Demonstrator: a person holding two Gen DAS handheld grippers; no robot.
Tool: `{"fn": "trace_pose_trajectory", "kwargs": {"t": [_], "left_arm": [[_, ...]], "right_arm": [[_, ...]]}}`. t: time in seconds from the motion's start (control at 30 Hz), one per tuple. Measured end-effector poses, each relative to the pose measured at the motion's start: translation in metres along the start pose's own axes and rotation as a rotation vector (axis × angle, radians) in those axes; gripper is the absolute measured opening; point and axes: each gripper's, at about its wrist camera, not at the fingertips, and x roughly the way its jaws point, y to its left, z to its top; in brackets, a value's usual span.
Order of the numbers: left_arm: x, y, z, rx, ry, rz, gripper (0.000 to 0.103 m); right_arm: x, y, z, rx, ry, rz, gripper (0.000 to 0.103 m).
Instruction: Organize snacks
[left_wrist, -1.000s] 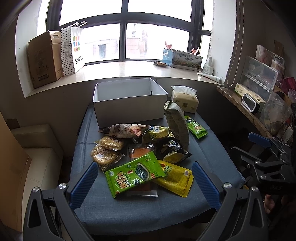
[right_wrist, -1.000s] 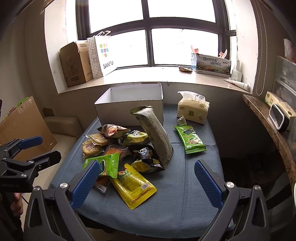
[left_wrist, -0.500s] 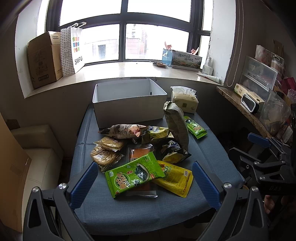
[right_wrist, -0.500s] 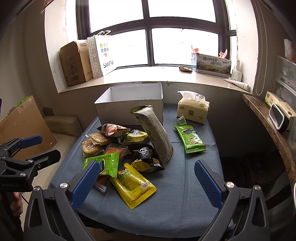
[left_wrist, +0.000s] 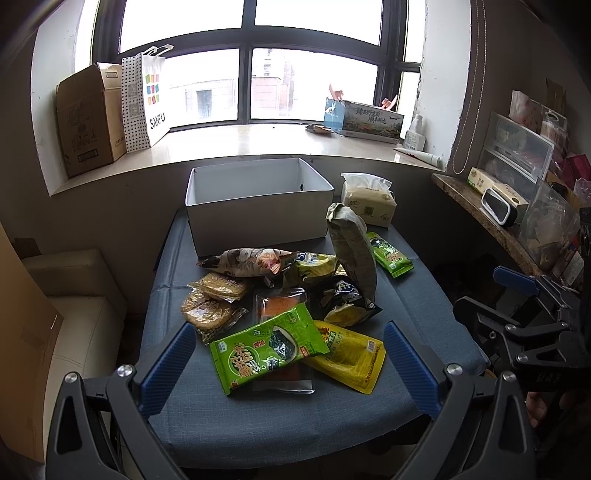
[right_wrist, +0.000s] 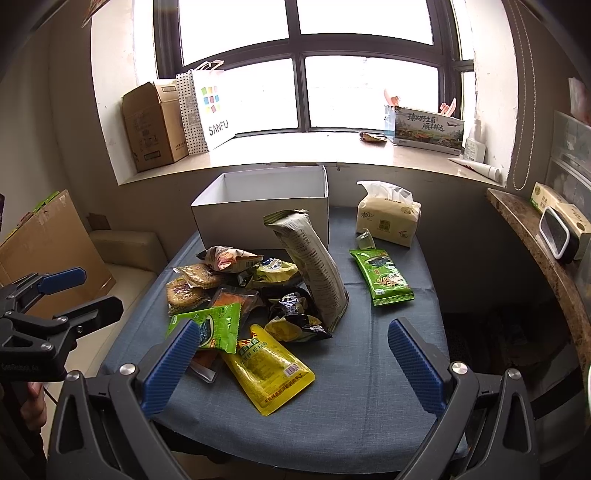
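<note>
Several snack packets lie in a pile on the blue table (left_wrist: 280, 424): a green seaweed pack (left_wrist: 267, 347), a yellow pouch (left_wrist: 347, 356), round crackers (left_wrist: 208, 308), an upright grey bag (left_wrist: 352, 254) and a second green pack (left_wrist: 391, 254) apart at the right. An open white box (left_wrist: 258, 205) stands behind them. My left gripper (left_wrist: 288, 365) is open and empty, just before the green pack. My right gripper (right_wrist: 291, 362) is open and empty above the yellow pouch (right_wrist: 267, 367). The right gripper also shows in the left wrist view (left_wrist: 517, 295).
A tissue pack (right_wrist: 388, 218) sits at the table's back right. The window sill (right_wrist: 295, 155) holds a cardboard box, a paper bag and a printed carton. A stone shelf (right_wrist: 535, 236) with containers runs along the right. A beige seat (left_wrist: 74, 295) stands at the left.
Both grippers have edged slightly forward toward the table; the scene has shifted a little. Nothing was taken hold of or moved.
</note>
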Motion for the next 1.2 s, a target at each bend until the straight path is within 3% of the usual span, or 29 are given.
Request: {"fn": "trace_pose_trajectory", "kwargs": {"t": [0.6,0.77,0.9,1.2], "left_arm": [[-0.004,0.001,0.001,0.0,-0.008,0.006,0.103],[-0.003,0.004,0.0,-0.006,-0.016,0.008,0.103],[-0.003,0.008,-0.001,-0.018,-0.033,-0.014,0.103],[-0.002,0.017,-0.002,-0.031,-0.057,0.009,0.103]], "right_arm": [[0.001,0.002,-0.001,0.003,0.002,0.034,0.103],[0.013,0.004,-0.005,0.007,0.042,0.098,0.103],[0.04,0.004,-0.005,0.01,0.074,0.129,0.103],[0.144,-0.015,0.026,-0.024,0.088,0.089,0.103]]}}
